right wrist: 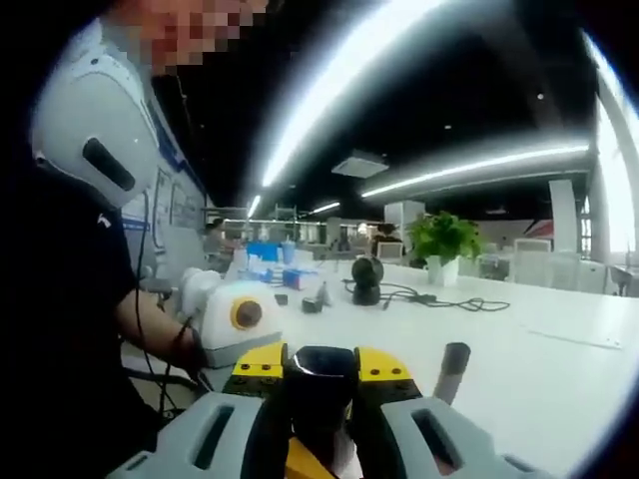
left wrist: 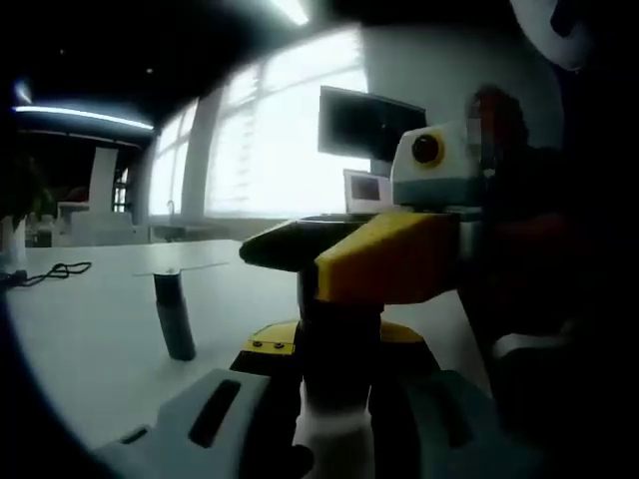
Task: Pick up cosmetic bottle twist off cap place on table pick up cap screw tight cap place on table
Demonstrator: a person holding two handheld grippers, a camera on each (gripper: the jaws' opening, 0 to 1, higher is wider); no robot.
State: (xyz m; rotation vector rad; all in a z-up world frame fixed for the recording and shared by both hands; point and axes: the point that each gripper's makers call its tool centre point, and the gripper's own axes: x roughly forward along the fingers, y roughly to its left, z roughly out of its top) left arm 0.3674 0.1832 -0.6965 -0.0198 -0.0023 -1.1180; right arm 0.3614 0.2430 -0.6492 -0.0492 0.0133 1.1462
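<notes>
At lower centre, the left gripper [left wrist: 334,439] and right gripper [right wrist: 319,439] both clamp the cosmetic bottle [left wrist: 337,359], seemingly light, rigid, slippery; grip body and cap [right wrist: 320,374].

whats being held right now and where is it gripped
The cosmetic bottle is held at both ends. The left gripper clamps its lower body, and the right gripper is closed on the dark cap at its top.
</notes>
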